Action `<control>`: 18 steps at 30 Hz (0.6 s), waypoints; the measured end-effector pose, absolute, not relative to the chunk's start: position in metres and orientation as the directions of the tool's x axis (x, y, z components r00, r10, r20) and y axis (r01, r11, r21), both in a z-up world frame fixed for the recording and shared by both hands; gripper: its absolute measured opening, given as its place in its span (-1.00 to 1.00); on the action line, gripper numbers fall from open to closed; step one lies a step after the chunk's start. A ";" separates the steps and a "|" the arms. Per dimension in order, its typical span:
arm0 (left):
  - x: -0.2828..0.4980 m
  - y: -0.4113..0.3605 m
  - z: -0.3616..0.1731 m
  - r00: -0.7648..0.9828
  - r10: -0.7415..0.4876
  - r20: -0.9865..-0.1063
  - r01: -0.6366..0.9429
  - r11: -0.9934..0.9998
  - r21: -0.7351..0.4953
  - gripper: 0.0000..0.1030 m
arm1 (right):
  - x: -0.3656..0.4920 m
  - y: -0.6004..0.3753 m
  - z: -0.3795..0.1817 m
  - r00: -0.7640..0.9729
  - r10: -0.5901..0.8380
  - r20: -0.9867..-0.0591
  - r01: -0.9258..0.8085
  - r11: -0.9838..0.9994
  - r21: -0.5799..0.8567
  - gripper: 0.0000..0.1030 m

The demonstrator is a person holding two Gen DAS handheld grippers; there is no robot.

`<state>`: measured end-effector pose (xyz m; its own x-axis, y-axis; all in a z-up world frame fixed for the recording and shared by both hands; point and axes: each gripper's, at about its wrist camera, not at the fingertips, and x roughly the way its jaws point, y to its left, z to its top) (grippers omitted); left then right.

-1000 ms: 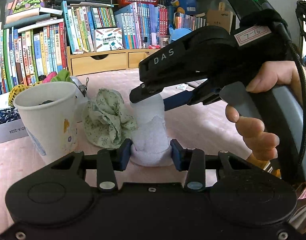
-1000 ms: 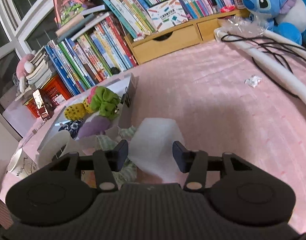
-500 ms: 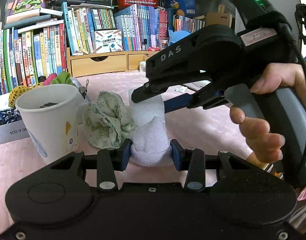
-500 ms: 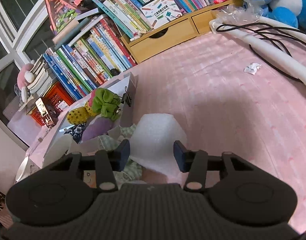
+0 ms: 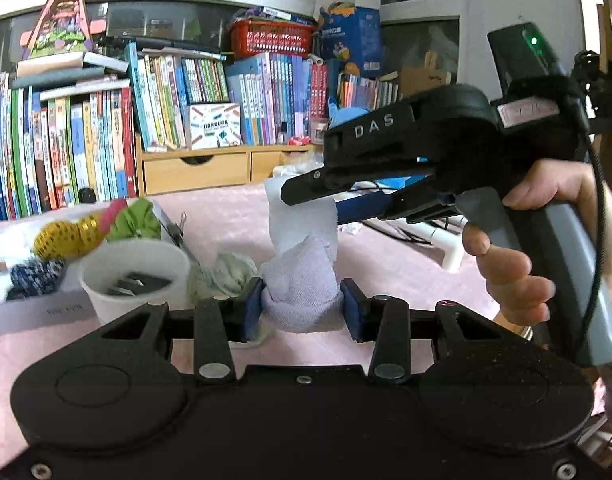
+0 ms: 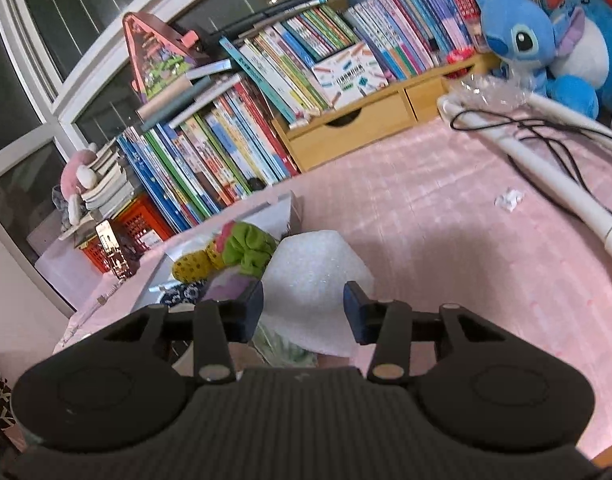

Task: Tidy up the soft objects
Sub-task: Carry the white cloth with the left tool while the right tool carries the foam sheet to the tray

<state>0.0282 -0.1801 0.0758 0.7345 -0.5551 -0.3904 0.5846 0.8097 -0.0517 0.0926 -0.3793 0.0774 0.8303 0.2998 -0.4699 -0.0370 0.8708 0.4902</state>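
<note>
A white sock [image 5: 301, 224] hangs stretched between both grippers above the pink table. In the left wrist view my left gripper [image 5: 301, 304] is shut on the sock's bunched lower end. My right gripper [image 5: 314, 204], held by a hand, comes in from the right and clamps the sock's upper end. In the right wrist view the sock [image 6: 314, 264] fills the gap of the right gripper [image 6: 303, 304]. Its jaws are still closing, with both pads against the fabric.
A paper cup [image 5: 133, 276] and a crumpled green floral cloth [image 5: 229, 272] sit just left of the sock. Behind them a white box [image 5: 37, 308] holds scrunchies [image 5: 135, 218]. Books and wooden drawers [image 5: 193, 168] line the back. A white tube with black cable [image 6: 546, 160] lies at the right.
Both grippers have risen, lifting the sock off the table. The right gripper's jaws have narrowed onto its upper end. The cup and floral cloth now sit lower in the left wrist view.
</note>
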 end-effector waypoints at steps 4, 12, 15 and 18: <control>0.028 -0.161 0.099 0.761 -0.538 -0.362 0.566 0.823 -0.034 -0.23 | 0.094 -0.372 0.090 0.842 0.314 -0.440 -0.070 0.871 0.487 -0.08; 0.053 -0.123 0.130 0.808 -0.480 -0.341 0.492 0.869 -0.057 -0.23 | 0.106 -0.343 0.109 0.837 0.363 -0.410 -0.146 0.870 0.471 -0.09; 0.064 -0.102 0.144 0.837 -0.439 -0.326 0.452 0.891 -0.038 -0.23 | 0.114 -0.329 0.118 0.832 0.377 -0.406 -0.174 0.874 0.454 -0.09; 0.079 -0.080 0.158 0.858 -0.397 -0.325 0.413 0.910 -0.020 -0.23 | 0.122 -0.318 0.125 0.823 0.399 -0.405 -0.202 0.871 0.447 -0.09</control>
<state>0.0793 -0.0798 0.1577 0.8583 -0.3968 -0.3255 0.4132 0.9104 -0.0200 0.1224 -0.3178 0.1247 0.8231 0.3985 -0.4046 -0.2021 0.8713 0.4472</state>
